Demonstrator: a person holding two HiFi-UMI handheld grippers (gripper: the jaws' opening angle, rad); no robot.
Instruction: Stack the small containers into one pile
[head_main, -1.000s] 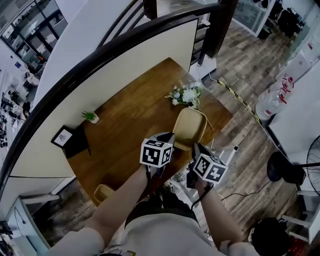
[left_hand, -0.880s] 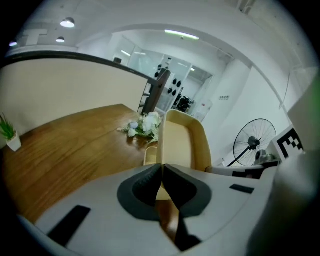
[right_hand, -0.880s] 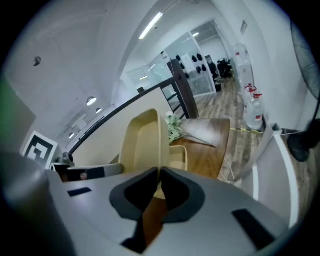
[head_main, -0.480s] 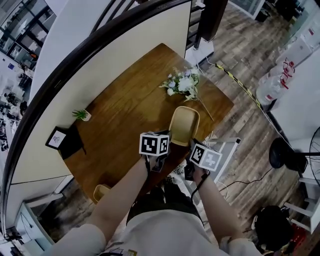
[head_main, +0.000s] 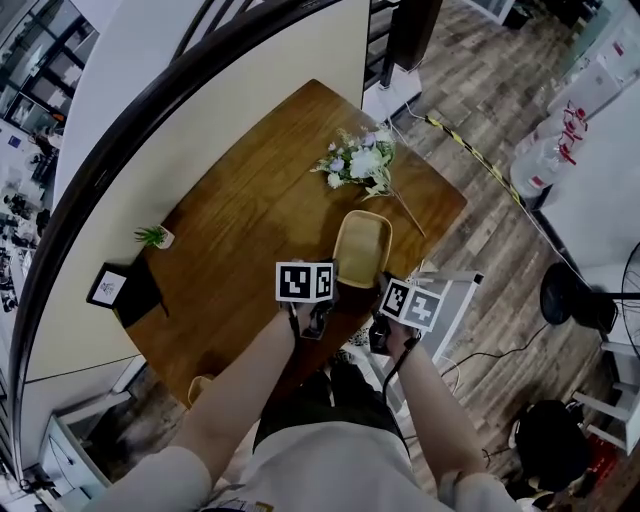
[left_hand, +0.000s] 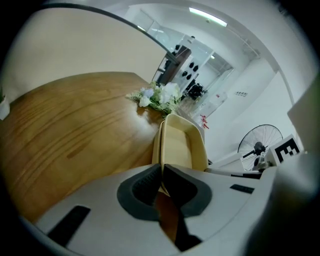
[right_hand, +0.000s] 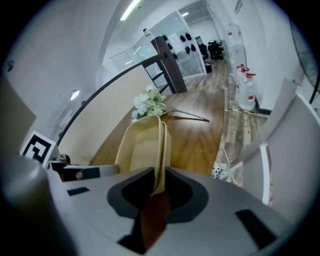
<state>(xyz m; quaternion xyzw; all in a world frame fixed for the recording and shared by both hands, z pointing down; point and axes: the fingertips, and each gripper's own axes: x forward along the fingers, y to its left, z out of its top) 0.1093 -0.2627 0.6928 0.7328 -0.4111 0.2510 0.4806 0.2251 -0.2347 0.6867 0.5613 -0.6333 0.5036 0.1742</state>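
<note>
A pale yellow container (head_main: 362, 246) lies on the brown wooden table (head_main: 250, 210) near its front edge. A double rim shows in both gripper views, so it looks like two nested containers (left_hand: 183, 144). My left gripper (head_main: 322, 322) is shut on the near left rim, and its pads (left_hand: 145, 184) squeeze the thin wall. My right gripper (head_main: 378, 338) is at the near right rim of the container (right_hand: 142, 145). Its jaws have just been opening; the rim still stands between the pads (right_hand: 180, 190), which look slightly off it.
A bunch of white flowers (head_main: 358, 165) lies just beyond the container. A small potted plant (head_main: 152, 237) and a dark picture frame (head_main: 108, 288) sit at the table's left. A yellowish seat (head_main: 200, 386) shows below the near edge. A white rack (head_main: 455, 300) stands to the right.
Both grippers have come down with the container, which now rests lower on the table near its front edge. The view has shifted with the head.
</note>
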